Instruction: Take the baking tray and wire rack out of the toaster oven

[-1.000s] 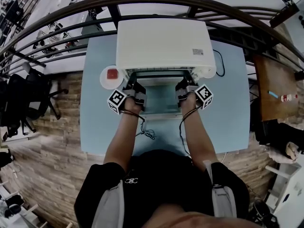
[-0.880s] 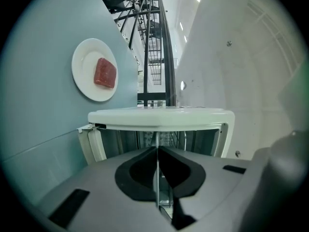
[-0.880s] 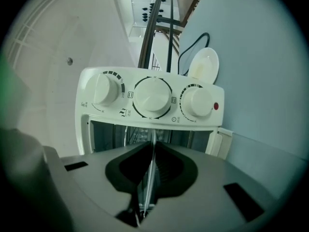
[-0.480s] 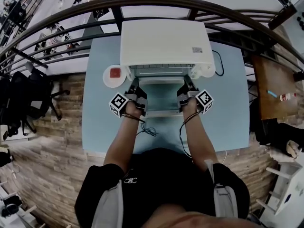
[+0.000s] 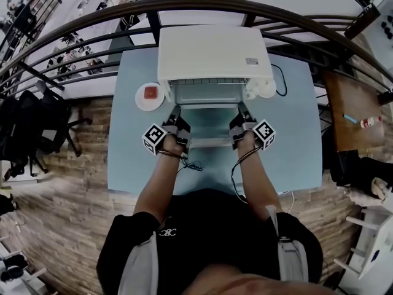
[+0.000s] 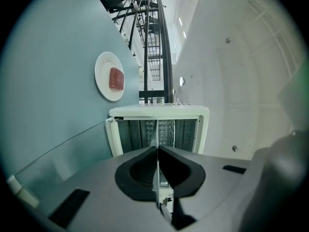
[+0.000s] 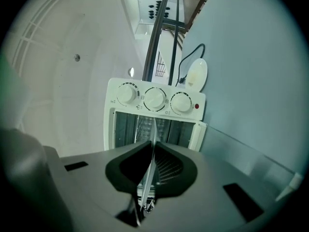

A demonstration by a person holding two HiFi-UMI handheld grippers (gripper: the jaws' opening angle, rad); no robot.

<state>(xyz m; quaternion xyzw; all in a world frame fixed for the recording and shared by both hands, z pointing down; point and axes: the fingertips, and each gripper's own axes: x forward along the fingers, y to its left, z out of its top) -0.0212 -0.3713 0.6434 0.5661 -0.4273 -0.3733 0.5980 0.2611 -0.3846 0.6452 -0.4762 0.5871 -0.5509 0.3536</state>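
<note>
Because it must slide level over the desk (image 5: 295, 134) from the toaster oven (image 5: 215, 54), the partly-out baking tray (image 5: 209, 123) is clamped at its side edges by the left hand-held gripper (image 5: 175, 112) and the right hand-held gripper (image 5: 241, 110), whose jaws just tightened.

Left claw (image 5: 176, 115) and right claw (image 5: 241, 112) hold baking tray (image 5: 210, 141) outside toaster oven (image 5: 214, 54)
</note>
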